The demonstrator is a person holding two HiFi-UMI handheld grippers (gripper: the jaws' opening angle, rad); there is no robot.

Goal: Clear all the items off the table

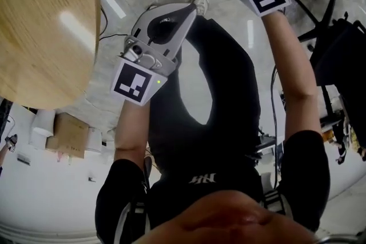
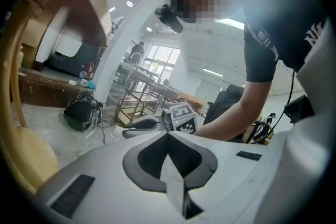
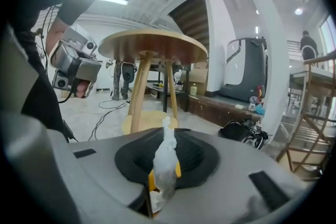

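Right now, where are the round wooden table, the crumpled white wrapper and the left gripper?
round wooden table [image 3: 152, 45], right gripper view, front edge of its top
crumpled white wrapper [image 3: 166, 157], right gripper view, its middle above the jaws
left gripper [image 1: 191, 8], head view, where its fingertips meet

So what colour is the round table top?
The table top is pale wood; head view shows it best.

The table runs off the head view's left and top edges; the right claw hides the lower end of a wrapper, its contents too covered to name
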